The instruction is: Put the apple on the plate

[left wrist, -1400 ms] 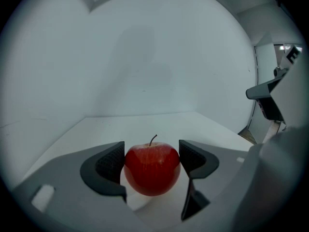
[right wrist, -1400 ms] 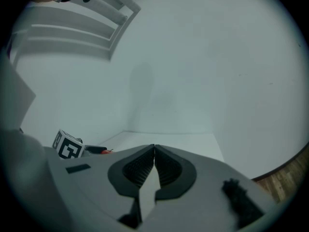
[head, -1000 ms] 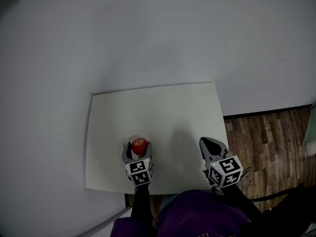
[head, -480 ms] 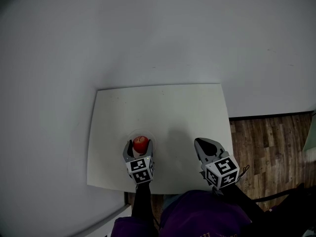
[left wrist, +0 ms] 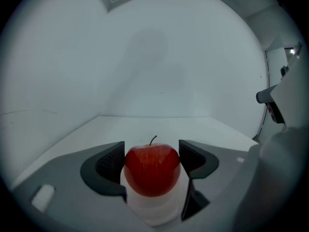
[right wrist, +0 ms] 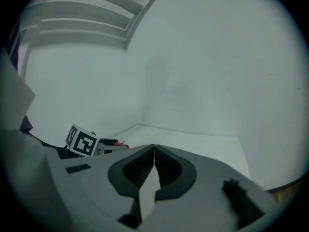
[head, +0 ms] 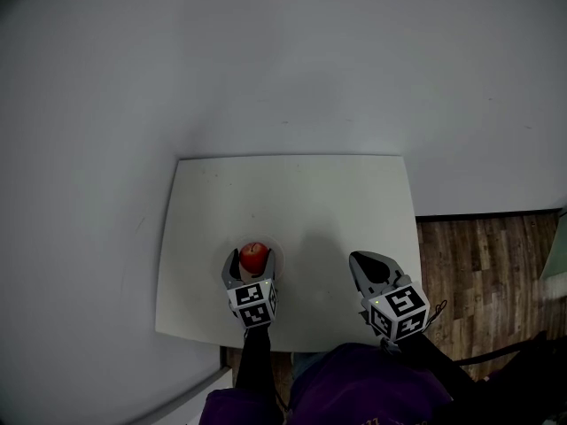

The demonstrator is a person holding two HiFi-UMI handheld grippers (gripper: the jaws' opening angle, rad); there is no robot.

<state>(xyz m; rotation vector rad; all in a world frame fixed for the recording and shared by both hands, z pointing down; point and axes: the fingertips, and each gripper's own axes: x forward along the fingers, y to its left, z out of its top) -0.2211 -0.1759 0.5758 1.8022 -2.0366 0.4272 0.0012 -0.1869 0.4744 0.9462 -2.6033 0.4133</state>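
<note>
A red apple (head: 254, 257) sits on a small white plate (head: 238, 247) near the front left of the white table (head: 292, 193). My left gripper (head: 251, 264) is shut on the apple: in the left gripper view both dark pads press the sides of the apple (left wrist: 152, 170), whose underside rests on the plate (left wrist: 154, 210). My right gripper (head: 361, 261) hovers over the table's front right with its jaws shut and nothing between them. In the right gripper view the right gripper (right wrist: 154, 150) shows its pads touching.
The table stands in a corner of pale grey walls. Wooden floor (head: 496, 264) lies to its right. The left gripper's marker cube (right wrist: 82, 140) shows at the left of the right gripper view. My purple sleeve (head: 354, 388) fills the bottom edge.
The left gripper stays on the apple over the plate. The right gripper has drifted slightly left over the table, and the head view has shifted a little.
</note>
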